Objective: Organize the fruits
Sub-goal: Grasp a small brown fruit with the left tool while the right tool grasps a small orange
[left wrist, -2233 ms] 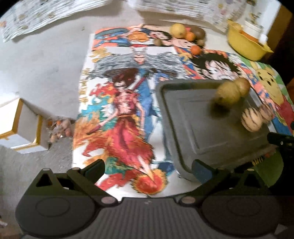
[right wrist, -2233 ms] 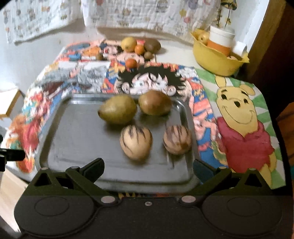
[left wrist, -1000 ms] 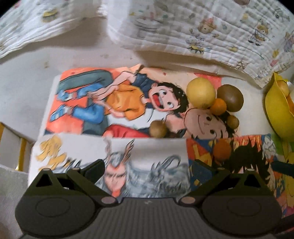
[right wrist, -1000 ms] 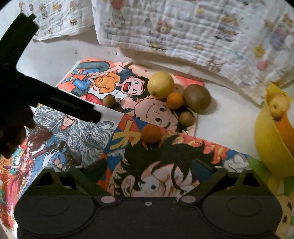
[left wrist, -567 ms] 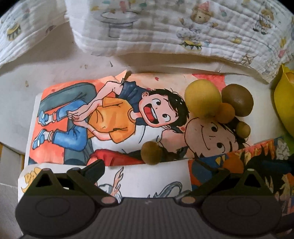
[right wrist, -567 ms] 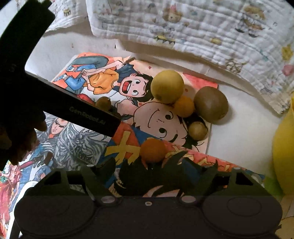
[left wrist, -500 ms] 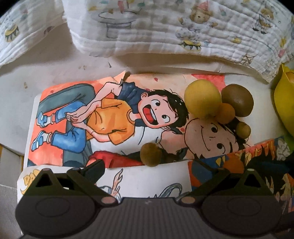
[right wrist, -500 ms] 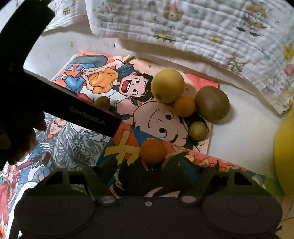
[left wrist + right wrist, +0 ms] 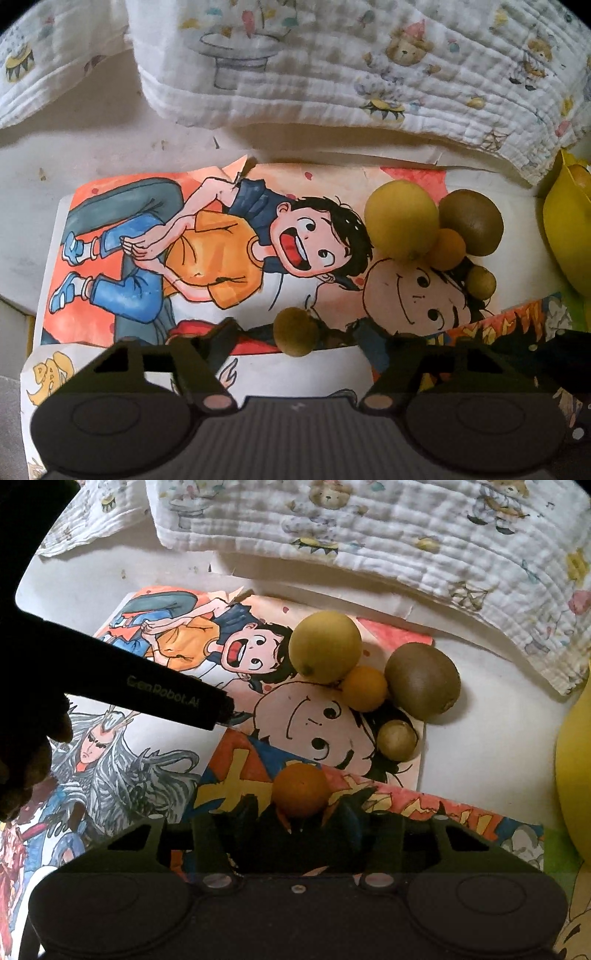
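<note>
Pick-up step under way, both hands at once, working the loose fruit on the cartoon-print mat [image 9: 147,236] at the far side of the table. Left gripper [image 9: 295,339] is angled down over a small brown round fruit [image 9: 296,331] that lies apart, left of the main cluster; jaws closing, fruit between the fingers, but a gap shows on both sides, so no grip yet. Right gripper [image 9: 295,819] is bearing down on a small orange fruit [image 9: 300,789] lying nearest of the group; jaws closing, fingers flanking it near its lower edge, contact unclear and probably not made. Untouched further back: a large yellow-green fruit [image 9: 325,646], a smaller orange one [image 9: 364,688], a brown kiwi-like fruit [image 9: 422,682], a small tan one [image 9: 397,739]. A yellow bowl [image 9: 576,775] sits at the right edge. Judgement: next, finish each squeeze gently, since round fruit may roll or squirt out, then lift straight up. The destination is not in view.
</note>
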`<state>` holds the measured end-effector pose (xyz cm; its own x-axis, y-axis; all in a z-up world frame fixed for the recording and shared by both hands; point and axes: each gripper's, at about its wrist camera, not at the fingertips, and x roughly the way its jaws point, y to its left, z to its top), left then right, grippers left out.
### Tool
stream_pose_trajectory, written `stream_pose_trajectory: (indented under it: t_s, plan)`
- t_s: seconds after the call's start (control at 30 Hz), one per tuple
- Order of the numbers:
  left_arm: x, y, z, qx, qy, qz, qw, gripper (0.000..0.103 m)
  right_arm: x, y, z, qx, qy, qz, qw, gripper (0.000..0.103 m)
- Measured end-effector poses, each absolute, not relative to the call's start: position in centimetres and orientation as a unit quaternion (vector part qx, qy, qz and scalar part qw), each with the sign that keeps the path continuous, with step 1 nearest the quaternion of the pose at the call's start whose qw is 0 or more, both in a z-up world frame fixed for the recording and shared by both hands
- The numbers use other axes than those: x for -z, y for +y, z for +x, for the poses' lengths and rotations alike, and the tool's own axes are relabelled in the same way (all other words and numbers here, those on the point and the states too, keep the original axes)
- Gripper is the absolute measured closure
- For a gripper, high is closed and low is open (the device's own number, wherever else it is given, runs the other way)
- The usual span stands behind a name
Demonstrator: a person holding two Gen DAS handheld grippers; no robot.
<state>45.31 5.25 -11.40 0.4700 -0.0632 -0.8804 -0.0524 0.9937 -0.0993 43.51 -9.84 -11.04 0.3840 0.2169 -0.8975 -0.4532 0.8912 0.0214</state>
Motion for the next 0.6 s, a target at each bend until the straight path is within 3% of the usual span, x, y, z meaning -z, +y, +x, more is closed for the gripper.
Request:
stream_pose_trajectory:
  t_s: [0.23,0.47,0.6]
  plan:
    - [11.3,5.27,45.22,0.007,0.514,-0.069,0.855,0.048,11.15,-9.43,43.78,-0.199,0.509,-0.111,0.83,0.061]
    - [11.41,5.25,45.31,0.011,0.51,-0.068,0.858,0.074,11.21,-9.42,43.75,-0.195,0.501,-0.114,0.835,0.068]
    - [11.25,5.45,44.95,0.018,0.512,-0.079,0.855,0.075,11.19,-9.44,43.45,-0.197,0.501,-0.114,0.835,0.068]
